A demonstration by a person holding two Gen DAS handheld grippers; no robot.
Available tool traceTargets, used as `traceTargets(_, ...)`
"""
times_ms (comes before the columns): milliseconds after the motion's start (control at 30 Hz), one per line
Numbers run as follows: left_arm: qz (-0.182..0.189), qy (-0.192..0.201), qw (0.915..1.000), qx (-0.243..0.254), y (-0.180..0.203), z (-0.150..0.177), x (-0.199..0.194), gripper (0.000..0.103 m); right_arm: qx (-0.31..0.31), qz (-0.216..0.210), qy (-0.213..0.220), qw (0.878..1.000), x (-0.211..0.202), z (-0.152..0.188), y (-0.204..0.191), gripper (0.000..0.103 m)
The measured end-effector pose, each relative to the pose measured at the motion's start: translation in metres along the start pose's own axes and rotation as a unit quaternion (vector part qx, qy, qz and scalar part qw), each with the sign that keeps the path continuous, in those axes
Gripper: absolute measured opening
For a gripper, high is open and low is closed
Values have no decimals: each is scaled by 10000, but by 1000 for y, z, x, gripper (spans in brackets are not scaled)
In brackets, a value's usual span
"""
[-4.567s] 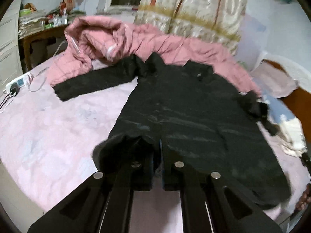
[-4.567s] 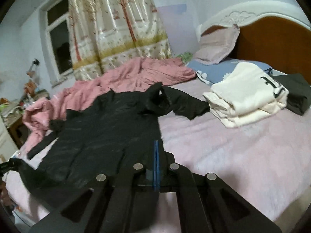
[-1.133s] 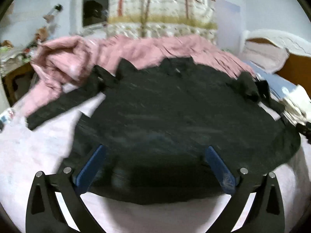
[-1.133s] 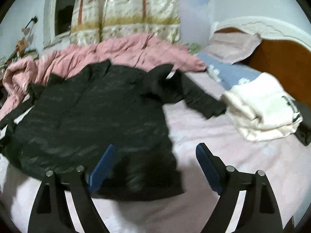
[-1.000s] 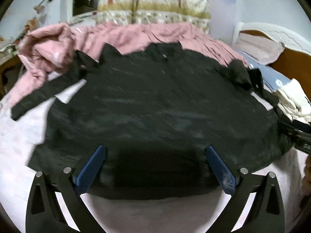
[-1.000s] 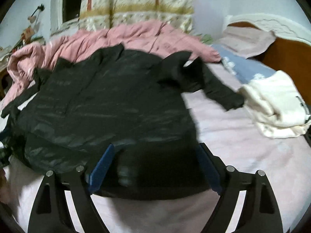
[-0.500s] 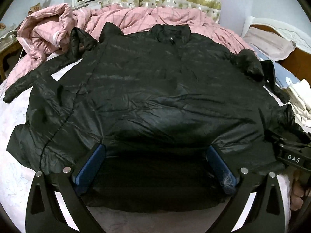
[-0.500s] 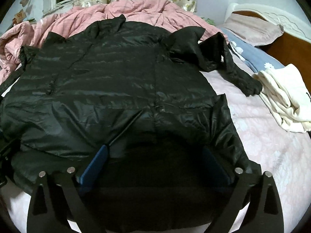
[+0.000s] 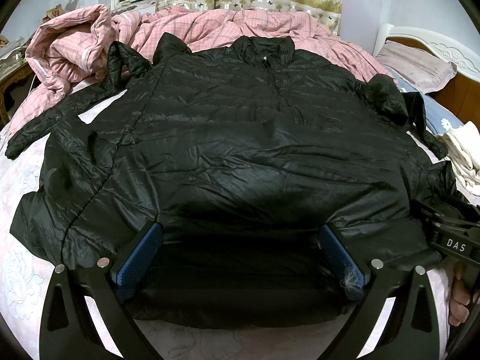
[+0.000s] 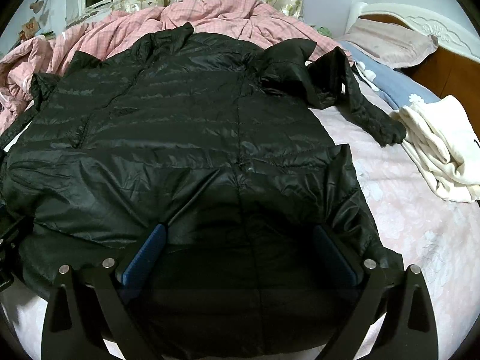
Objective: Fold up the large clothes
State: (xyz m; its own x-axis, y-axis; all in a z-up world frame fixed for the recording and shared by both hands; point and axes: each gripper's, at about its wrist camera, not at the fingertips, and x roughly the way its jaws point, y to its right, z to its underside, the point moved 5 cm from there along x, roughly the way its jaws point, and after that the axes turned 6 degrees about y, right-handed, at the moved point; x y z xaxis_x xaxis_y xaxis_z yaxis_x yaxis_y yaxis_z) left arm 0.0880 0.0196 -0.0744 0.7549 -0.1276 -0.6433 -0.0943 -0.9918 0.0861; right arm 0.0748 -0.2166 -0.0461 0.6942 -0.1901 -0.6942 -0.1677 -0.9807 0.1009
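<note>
A black puffer jacket (image 9: pixel 240 138) lies spread flat on the bed, collar at the far side, with one sleeve (image 9: pixel 45 123) stretched out left. Its other sleeve (image 10: pixel 369 114) lies crumpled toward the pillows. My left gripper (image 9: pixel 240 228) stands wide open over the near hem, its blue pads (image 9: pixel 138 258) apart and not pressing on the cloth. My right gripper (image 10: pixel 240 231) is equally wide open over the hem of the jacket (image 10: pixel 180 138), further right. A person's hand (image 9: pixel 459 297) shows at the right edge of the left wrist view.
A pink checked quilt (image 9: pixel 210 30) is heaped behind the jacket. Folded cream clothes (image 10: pixel 441 150) lie right of it, near a pillow (image 10: pixel 390 42) and the wooden headboard (image 10: pixel 444 69). Pink flowered sheet (image 10: pixel 420 225) shows on the right. A side table (image 9: pixel 9 75) stands far left.
Both grippers, earlier shut on the hem, now stand open. Over the last second both views sank closer to the jacket, which settled flat. Nothing has moved in the last half second.
</note>
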Motion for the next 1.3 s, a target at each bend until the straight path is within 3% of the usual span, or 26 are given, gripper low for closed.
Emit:
traceTargets(500,7,6,10000,-5,0,0,0,103,51,-28,217,9997,-23,-3,12,98)
traceTargets(767,-35,3,10000,-18,-1,2,1,103,607,-896,381,9934,-65,-2,70,98)
traceTargets(900,0,-101,9998,168,1,8,-9,103,380,-785,153,9961,-68,22,78,98)
traceTargets(967,114,34,9998,145,0,9,-17,103,358,-682,187,9969,-72,29,76,98)
traceTargets(1067,357,103,9991,222,-5,11,-28,99,-450,-302,629,9965,-87,29,55,98)
traceTargets(1167,499,182,9981,328,-11,7,-51,93,-1066,-518,729,9903,-93,31,29,98)
traceTargets(1233,308,403,9957,778,-13,1,-70,93,-1411,-537,639,9865,-89,35,14,98)
traceTargets(1300,198,644,9850,1590,-11,-9,-82,93,-1760,-171,593,9824,-80,38,5,98)
